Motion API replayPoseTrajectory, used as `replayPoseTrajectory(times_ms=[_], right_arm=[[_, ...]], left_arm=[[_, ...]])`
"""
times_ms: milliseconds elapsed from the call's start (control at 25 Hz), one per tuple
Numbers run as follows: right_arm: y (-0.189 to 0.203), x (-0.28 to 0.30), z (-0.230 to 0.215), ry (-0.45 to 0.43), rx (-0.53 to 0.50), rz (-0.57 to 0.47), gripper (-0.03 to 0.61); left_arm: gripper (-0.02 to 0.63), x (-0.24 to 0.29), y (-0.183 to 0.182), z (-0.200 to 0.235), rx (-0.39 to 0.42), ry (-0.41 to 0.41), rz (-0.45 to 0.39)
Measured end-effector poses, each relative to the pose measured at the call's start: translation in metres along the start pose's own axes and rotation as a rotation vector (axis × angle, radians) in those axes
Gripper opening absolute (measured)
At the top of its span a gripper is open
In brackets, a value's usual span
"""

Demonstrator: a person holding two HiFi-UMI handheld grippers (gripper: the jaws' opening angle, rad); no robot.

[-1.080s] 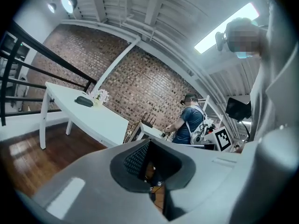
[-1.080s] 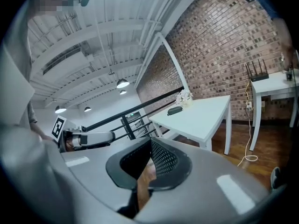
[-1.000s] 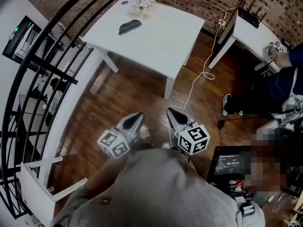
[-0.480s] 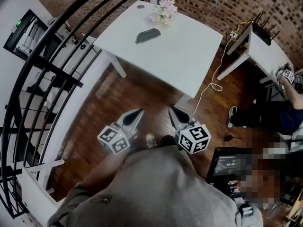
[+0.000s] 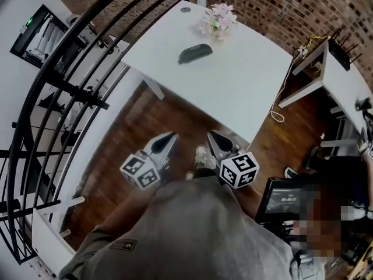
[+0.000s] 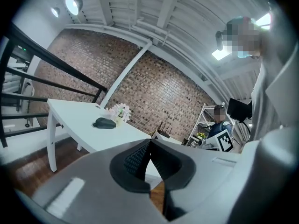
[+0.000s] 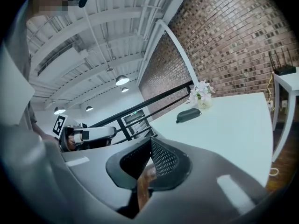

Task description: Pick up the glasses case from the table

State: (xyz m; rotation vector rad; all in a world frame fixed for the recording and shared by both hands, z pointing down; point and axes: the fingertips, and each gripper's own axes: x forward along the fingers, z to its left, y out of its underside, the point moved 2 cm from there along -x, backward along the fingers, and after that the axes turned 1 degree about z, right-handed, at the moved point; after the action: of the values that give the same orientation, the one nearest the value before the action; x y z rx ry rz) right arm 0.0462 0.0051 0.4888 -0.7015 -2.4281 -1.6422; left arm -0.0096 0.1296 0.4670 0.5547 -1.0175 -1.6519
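On your far left, the black metal stair railing (image 5: 87, 57) curves close past the left edge of the square white table (image 5: 239, 86). It is worth minding as you go in.

Your left gripper (image 5: 169, 137) is held over the brown wooden floor (image 5: 131, 130), short of the table. Its own view shows the jaws clenched together with nothing between them (image 6: 149, 142).

The dark, oblong, hard-shell glasses case (image 5: 194, 53) lies flat on the far part of the tabletop, ahead of both grippers and well apart from them. The left gripper view shows it toward the table's left side (image 6: 104, 123). Just beyond it, to its right and not touching it, stands a small pot of pale pink flowers (image 5: 218, 21).

Your right gripper (image 5: 213, 136) sits level with the left one and is also off the table. Its jaws are pressed tight and hold nothing (image 7: 150, 140). The case shows ahead of it in that view (image 7: 188, 115). Further right stands a second white desk (image 5: 344, 89), which has no part in this.

I judge you to be at the approach step, since the case is untouched and nothing is grasped.

- Close the gap until one gripper can reach over the near edge of the table.
- Spread that gripper's jaws before it arrives.
- Turn the jaws to straddle the case across its narrow width rather than its length.
- Come down low enough to catch the sides and clamp, then lift straight up, clear of the flowers.
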Motion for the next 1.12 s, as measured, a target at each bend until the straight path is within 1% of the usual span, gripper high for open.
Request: replayPoseTrajectory(times_ms=[160, 280, 480, 640, 840, 960, 1120], right_arm=[[-0.033, 0.037, -0.021, -0.028, 0.0, -0.017, 0.011], [-0.05, 0.058, -0.039, -0.04, -0.003, -0.02, 0.011], [-0.07, 0.08, -0.067, -0.015, 0.015, -0.02, 0.011], [-0.084, 0.1, -0.083, 0.02, 0.028, -0.026, 0.011], [-0.106, 0.134, -0.114, 0.1, 0.056, -0.035, 0.011], [-0.115, 0.148, -0.134, 0.171, 0.087, -0.044, 0.011], [-0.124, 0.174, -0.143, 0.269, 0.119, -0.053, 0.011]], left_arm=[[0.002, 0.028, -0.03, 0.029, 0.034, -0.034, 0.016], [0.002, 0.052, -0.049, 0.047, 0.048, -0.048, 0.011], [0.002, 0.083, -0.065, 0.069, 0.049, -0.042, 0.023], [0.002, 0.111, -0.08, 0.088, 0.047, 0.0, 0.051], [0.002, 0.156, -0.102, 0.124, 0.061, 0.052, 0.12], [0.002, 0.185, -0.106, 0.145, 0.095, 0.116, 0.168], [0.002, 0.212, -0.115, 0.177, 0.127, 0.201, 0.245]])
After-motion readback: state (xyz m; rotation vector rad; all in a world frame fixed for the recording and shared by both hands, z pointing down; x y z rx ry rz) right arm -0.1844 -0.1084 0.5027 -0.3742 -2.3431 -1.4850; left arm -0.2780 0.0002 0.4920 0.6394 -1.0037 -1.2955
